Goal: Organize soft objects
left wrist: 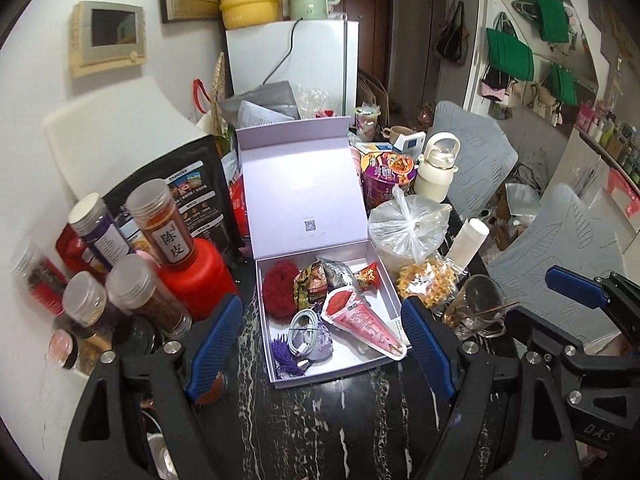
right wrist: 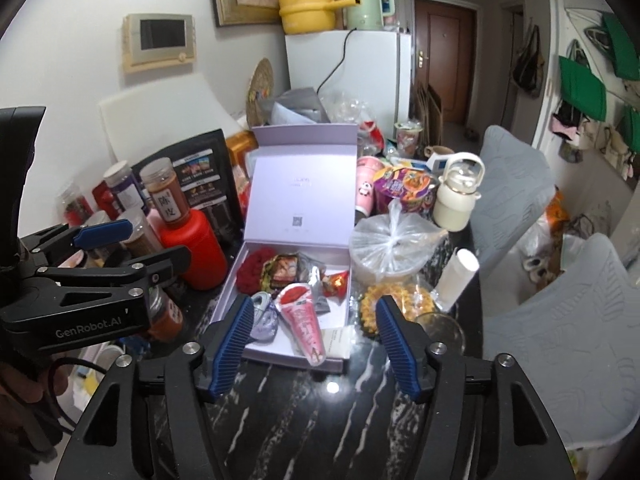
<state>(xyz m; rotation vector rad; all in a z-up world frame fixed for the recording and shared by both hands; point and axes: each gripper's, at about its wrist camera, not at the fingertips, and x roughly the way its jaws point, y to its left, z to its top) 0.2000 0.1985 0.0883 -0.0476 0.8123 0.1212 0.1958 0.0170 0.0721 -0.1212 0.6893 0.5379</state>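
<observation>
box (left wrist: 390, 280) lies ahead of and below both tools, its pink cone packet (left wrist: 362, 320) pointing toward them. left tool (left wrist: 320, 336) and right tool (right wrist: 316, 340) gape empty, the right nearer.

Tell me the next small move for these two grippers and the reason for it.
Probably bring one gripper to the raised lid of the lavender box and start folding it down. Both the left gripper and right gripper are open and empty above the dark table, and the red knitted piece, pink cone packet and white cable already lie inside.
</observation>
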